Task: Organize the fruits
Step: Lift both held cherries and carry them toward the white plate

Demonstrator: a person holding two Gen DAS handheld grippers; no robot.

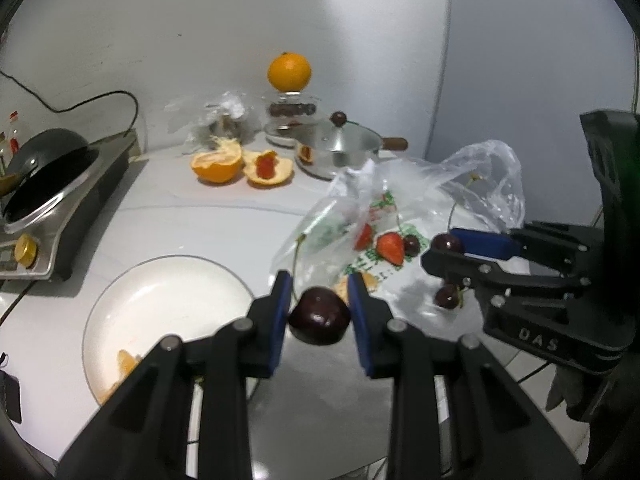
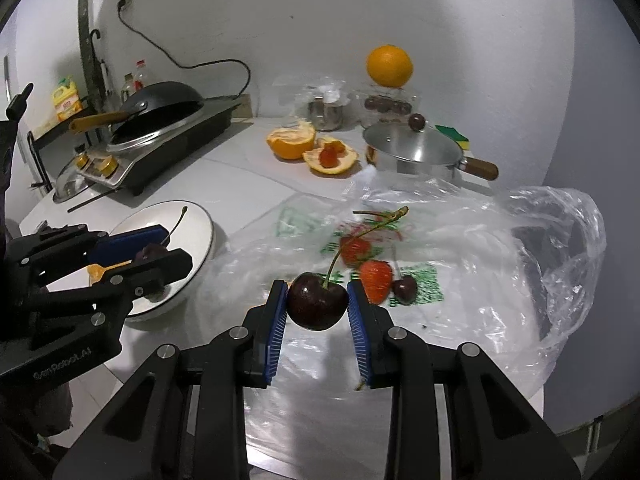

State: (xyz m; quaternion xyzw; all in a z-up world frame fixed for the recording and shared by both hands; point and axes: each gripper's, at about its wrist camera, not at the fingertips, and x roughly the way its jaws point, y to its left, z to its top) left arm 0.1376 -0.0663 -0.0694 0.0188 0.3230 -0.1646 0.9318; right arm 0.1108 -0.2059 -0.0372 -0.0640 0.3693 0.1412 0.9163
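A: Where is the fruit held?

B: One dark cherry (image 1: 319, 316) is pinched by the left gripper (image 1: 319, 312) at lower centre; a stemmed cherry (image 2: 317, 301) is clamped in the right gripper (image 2: 317, 300). Strawberries (image 2: 375, 280) are left on the plastic bag (image 2: 460, 248), mid-frame.

A: Which step is judged in hand?

B: Carrying, probably. The white plate (image 1: 160, 280), lower left, must be reached and both cherries released there.
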